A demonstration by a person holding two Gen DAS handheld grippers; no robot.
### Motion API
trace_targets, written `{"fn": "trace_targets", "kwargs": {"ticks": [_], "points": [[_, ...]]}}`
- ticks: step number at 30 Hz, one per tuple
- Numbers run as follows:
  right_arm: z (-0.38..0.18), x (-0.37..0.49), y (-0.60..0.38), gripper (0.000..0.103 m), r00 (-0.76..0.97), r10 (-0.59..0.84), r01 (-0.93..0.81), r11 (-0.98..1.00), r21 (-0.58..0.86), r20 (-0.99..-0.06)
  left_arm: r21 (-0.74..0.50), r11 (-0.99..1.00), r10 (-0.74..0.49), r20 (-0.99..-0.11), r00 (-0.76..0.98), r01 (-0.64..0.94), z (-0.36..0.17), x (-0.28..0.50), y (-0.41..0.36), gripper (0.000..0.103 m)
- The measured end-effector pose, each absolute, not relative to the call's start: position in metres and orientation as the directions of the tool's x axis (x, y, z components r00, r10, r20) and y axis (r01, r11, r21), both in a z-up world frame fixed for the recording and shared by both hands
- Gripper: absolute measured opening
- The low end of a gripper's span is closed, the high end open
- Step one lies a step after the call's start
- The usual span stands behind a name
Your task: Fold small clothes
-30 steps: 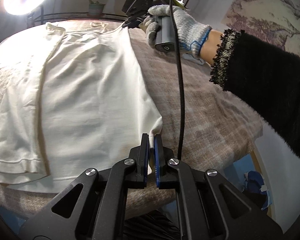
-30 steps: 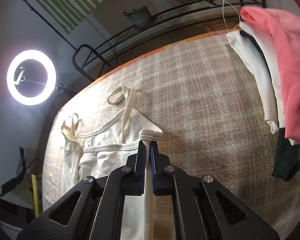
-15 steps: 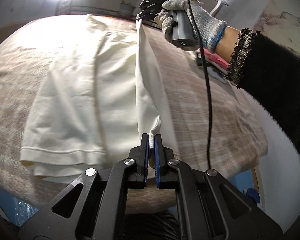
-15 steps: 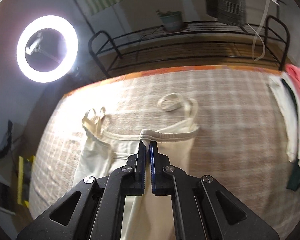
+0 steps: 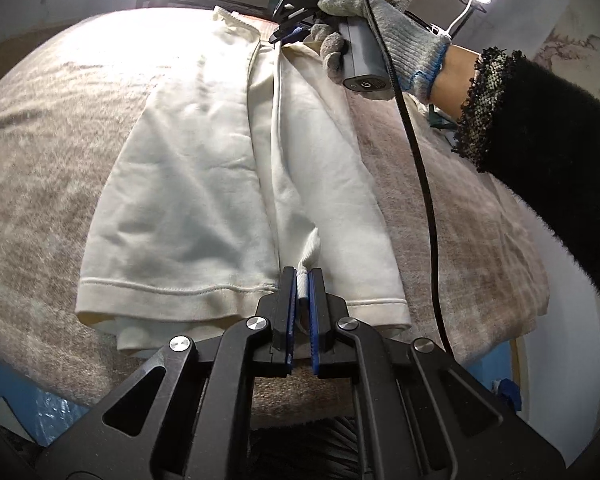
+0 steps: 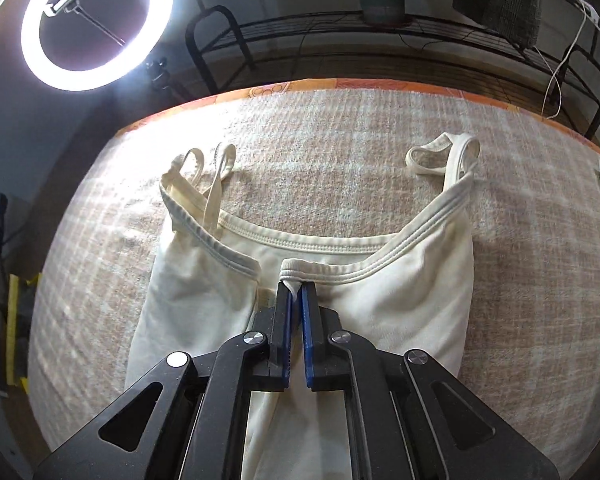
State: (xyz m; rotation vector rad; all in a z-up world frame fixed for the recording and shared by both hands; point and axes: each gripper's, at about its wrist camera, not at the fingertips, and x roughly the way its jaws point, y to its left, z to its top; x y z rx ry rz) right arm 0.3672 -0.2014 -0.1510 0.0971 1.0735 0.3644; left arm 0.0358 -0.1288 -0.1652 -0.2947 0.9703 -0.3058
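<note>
Cream cotton, the small camisole (image 5: 204,184) lies lengthwise down the middle of the frame on the beige checked worktop (image 5: 452,216), one long side folded over toward its centre. At lower centre the left gripper (image 5: 302,276) has its fingers closed on a pinch of hem. In the right wrist view the right gripper (image 6: 296,290) clamps the neckline trim (straps (image 6: 444,152) at upper right). The gloved right hand (image 5: 380,36), upper centre, grips its handle, black sleeve (image 5: 548,152) reaching in from the right.
</note>
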Motion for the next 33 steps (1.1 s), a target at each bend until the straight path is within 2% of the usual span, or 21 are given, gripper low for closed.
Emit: {"fn": "trace_targets", "kwargs": {"ticks": [7, 8, 9, 11, 13, 15, 17, 20, 23, 28, 31, 32, 33], "points": [[-0.104, 0.318, -0.251, 0.006, 0.469, 0.423, -0.253, 0.906, 0.341, -0.775, -0.344, 0.924, -0.378, -0.739, 0.558, 0.17, -0.142, 0.019, -0.113, 0.007], [-0.097, 0.306, -0.258, 0.008, 0.475, 0.436, -0.26, 0.899, 0.352, -0.764, -0.339, 0.924, -0.377, -0.737, 0.56, 0.175, -0.139, 0.014, -0.109, 0.008], [-0.091, 0.294, -0.266, 0.019, 0.477, 0.443, -0.264, 0.896, 0.357, -0.759, -0.332, 0.926, -0.372, -0.737, 0.564, 0.178, -0.136, 0.011, -0.105, 0.008], [-0.08, 0.273, -0.282, 0.033, 0.496, 0.443, -0.26, 0.896, 0.359, -0.747, -0.313, 0.931, -0.361, -0.735, 0.574, 0.186, -0.13, 0.002, -0.097, 0.008], [-0.072, 0.245, -0.298, 0.033, 0.513, 0.458, -0.245, 0.889, 0.388, -0.726, -0.293, 0.94, -0.339, -0.727, 0.597, 0.177, -0.121, -0.005, -0.086, 0.01], [-0.073, 0.212, -0.314, 0.033, 0.498, 0.479, -0.242, 0.877, 0.414, -0.723, -0.292, 0.943, -0.327, -0.719, 0.613, 0.161, -0.111, -0.006, -0.081, 0.026], [-0.082, 0.183, -0.316, 0.033, 0.479, 0.465, -0.234, 0.885, 0.402, -0.745, -0.297, 0.946, -0.311, -0.713, 0.629, 0.13, -0.107, -0.006, -0.064, 0.038], [-0.107, 0.133, -0.312, 0.033, 0.431, 0.431, -0.224, 0.902, 0.369, -0.793, -0.304, 0.949, -0.294, -0.75, 0.593, 0.086, -0.112, 0.008, -0.046, 0.038], [-0.133, 0.089, -0.309, 0.033, 0.358, 0.458, -0.202, 0.889, 0.411, -0.814, -0.305, 0.952, -0.279, -0.802, 0.529, 0.039, -0.127, 0.021, -0.039, 0.038], [-0.169, 0.049, -0.307, 0.034, 0.27, 0.558, -0.109, 0.827, 0.551, -0.785, -0.371, 0.928, -0.32, -0.836, 0.446, -0.028, -0.157, 0.035, -0.03, 0.038], [-0.181, 0.046, -0.304, 0.034, 0.258, 0.582, -0.08, 0.808, 0.584, -0.771, -0.379, 0.925, -0.327, -0.842, 0.429, -0.039, -0.164, 0.039, -0.034, 0.038], [-0.183, 0.045, -0.302, 0.034, 0.259, 0.582, -0.079, 0.808, 0.583, -0.771, -0.376, 0.926, -0.322, -0.843, 0.431, -0.042, -0.164, 0.04, -0.035, 0.037], [-0.183, 0.043, -0.3, 0.034, 0.263, 0.586, -0.086, 0.805, 0.587, -0.766, -0.376, 0.926, -0.322, -0.842, 0.434, -0.043, -0.164, 0.042, -0.035, 0.03]]}}
